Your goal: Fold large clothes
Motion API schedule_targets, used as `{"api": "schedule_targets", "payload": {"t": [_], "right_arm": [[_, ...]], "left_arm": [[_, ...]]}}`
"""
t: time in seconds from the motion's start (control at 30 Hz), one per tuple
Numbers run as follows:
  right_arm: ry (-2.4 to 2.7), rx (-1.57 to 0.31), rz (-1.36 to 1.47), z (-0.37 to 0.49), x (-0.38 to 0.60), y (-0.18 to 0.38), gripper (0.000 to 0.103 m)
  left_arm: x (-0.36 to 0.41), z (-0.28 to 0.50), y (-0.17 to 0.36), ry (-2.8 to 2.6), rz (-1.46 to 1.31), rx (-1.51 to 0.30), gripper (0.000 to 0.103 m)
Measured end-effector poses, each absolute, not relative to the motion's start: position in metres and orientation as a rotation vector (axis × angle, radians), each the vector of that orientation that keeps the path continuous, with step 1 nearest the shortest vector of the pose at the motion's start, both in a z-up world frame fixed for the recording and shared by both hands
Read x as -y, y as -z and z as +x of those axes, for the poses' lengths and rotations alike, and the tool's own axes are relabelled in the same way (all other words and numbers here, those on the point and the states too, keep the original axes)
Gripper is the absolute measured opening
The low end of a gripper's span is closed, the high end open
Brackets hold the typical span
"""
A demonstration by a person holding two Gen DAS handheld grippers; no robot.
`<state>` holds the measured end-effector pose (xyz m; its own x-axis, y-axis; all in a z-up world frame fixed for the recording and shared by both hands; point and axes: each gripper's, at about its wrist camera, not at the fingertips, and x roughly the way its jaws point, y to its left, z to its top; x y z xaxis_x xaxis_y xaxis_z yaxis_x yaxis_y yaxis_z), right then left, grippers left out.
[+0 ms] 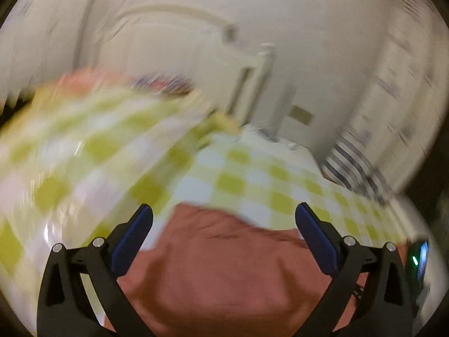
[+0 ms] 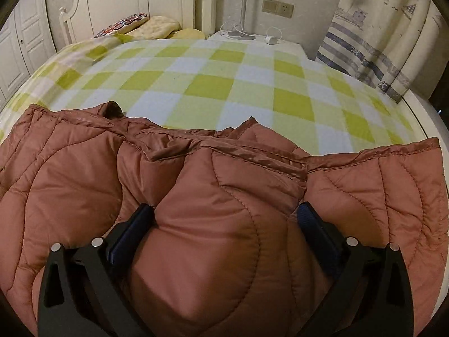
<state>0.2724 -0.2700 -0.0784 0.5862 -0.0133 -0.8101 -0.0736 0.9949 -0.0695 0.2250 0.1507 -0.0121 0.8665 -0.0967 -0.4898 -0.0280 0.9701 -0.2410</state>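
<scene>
A large rust-brown quilted jacket (image 2: 84, 185) lies spread on a bed with a green and white checked sheet (image 2: 213, 84). My right gripper (image 2: 224, 213) has its jaws wide apart, with a puffy fold of the jacket bulging between the blue pads (image 2: 311, 219). In the blurred left wrist view the jacket (image 1: 224, 266) fills the space under my left gripper (image 1: 224, 216), whose jaws are wide open with blue pads (image 1: 314, 233) on either side of the fabric. The checked sheet (image 1: 252, 179) lies beyond.
A white headboard (image 2: 118, 2) and pillows (image 2: 151, 25) stand at the far end of the bed. A nightstand with a lamp base and cable (image 2: 241, 35) sits at the far right. A striped curtain (image 2: 364, 45) hangs on the right. White wardrobe doors (image 2: 16, 45) stand on the left.
</scene>
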Motion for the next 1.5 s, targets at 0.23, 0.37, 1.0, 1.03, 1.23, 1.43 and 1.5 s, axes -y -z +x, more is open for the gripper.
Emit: {"api": "schedule_targets", "payload": {"t": [0.23,0.37,1.0,1.03,1.23,1.43,1.5], "right_arm": [[-0.045,-0.93,-0.067,0.276,0.271,0.075,0.098],[-0.051,-0.906,-0.024,0.273,0.278,0.073,0.098],[0.126,-0.833,0.262,0.239,0.411,0.045,0.098],[0.14,-0.788,0.265,0.23,0.413,0.037,0.098],[0.193,-0.93,0.361,0.235,0.441,0.069,0.098],[0.295,-0.672,0.135,0.205,0.377,0.0,0.098],[0.192,-0.667,0.016,0.207,0.338,-0.006,0.098]], "left_arm": [[-0.056,0.282,0.066,0.086,0.109,-0.818,0.101],[-0.065,0.302,0.095,0.065,0.066,-0.932,0.101],[-0.064,0.299,0.097,0.069,0.057,-0.92,0.101],[-0.064,0.299,0.097,0.069,0.057,-0.92,0.101],[-0.064,0.298,0.096,0.07,0.062,-0.917,0.101],[-0.065,0.3,0.097,0.068,0.058,-0.922,0.101],[-0.065,0.3,0.096,0.068,0.058,-0.92,0.101]]}}
